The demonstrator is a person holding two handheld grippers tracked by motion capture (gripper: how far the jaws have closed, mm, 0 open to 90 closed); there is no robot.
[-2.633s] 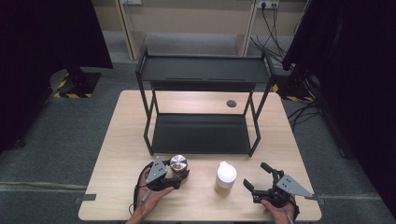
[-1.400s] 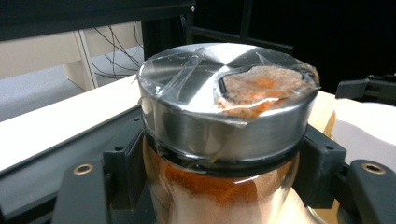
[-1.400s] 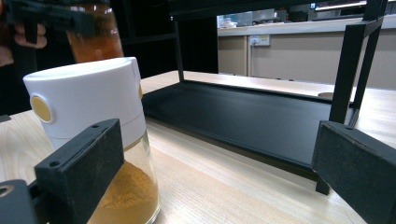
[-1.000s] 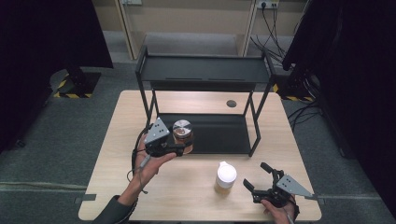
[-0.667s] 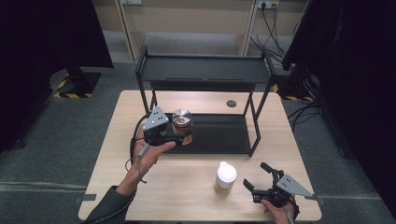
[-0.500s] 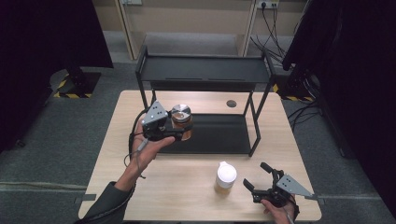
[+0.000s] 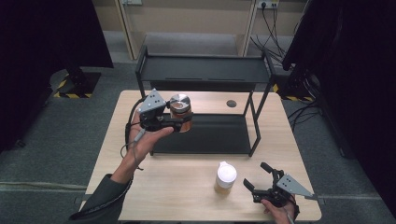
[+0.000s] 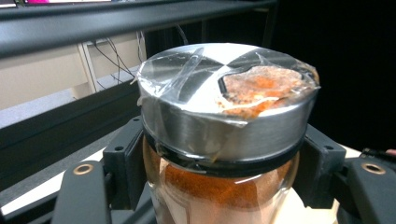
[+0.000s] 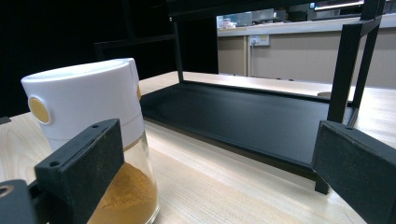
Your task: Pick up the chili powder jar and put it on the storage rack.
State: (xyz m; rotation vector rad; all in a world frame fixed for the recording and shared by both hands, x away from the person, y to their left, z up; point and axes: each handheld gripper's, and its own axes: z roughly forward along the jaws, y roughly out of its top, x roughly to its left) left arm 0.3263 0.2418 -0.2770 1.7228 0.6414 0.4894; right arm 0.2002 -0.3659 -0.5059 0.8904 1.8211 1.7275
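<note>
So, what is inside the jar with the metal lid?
Orange-red powder shows through the glass of the jar, and some sticks under clear film on the metal lid. Its bottom is out of sight.

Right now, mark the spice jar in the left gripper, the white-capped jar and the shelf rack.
spice jar (image 8: 219,88): left gripper view, metal lid.
white-capped jar (image 7: 226,174): high view, white cap.
shelf rack (image 7: 205,69): high view, top shelf.

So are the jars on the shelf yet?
Not yet. The left gripper has lifted the silver-lidded spice jar in its fingers, beside the black shelf, but not set it down. The white-capped jar waits on the table by the open right gripper.
</note>
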